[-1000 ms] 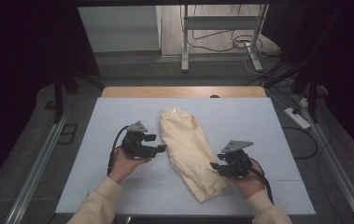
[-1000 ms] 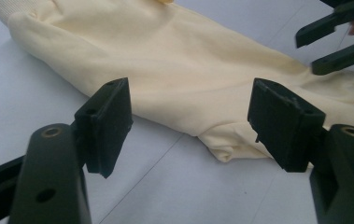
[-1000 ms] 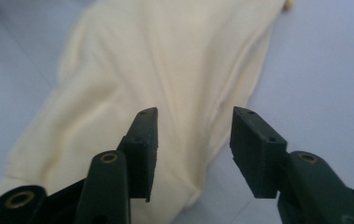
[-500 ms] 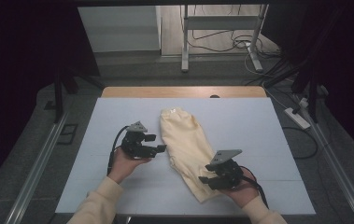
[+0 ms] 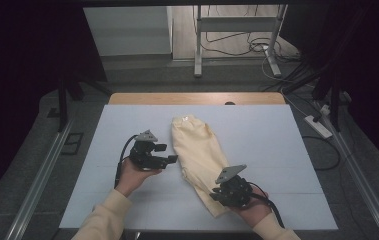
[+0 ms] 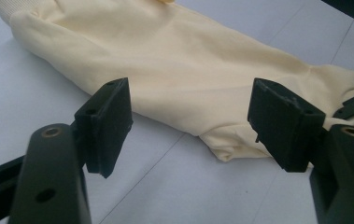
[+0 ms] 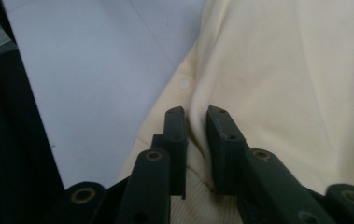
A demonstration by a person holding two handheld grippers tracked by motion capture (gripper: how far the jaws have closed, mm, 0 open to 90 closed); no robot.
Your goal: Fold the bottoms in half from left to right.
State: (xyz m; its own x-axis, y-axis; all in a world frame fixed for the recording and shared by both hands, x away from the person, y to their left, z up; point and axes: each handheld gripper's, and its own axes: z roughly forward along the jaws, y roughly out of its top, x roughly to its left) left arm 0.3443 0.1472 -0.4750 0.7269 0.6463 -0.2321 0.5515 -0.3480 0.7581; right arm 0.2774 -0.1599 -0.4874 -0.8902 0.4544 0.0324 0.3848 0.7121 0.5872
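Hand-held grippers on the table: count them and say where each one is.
2. The left hand-held gripper hovers open beside the left edge of the cream garment. The right hand-held gripper is at the garment's near end, its jaws nearly closed over a fold of fabric.

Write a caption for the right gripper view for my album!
Right gripper fingers nearly shut, pinching a fold of the pale yellow garment.
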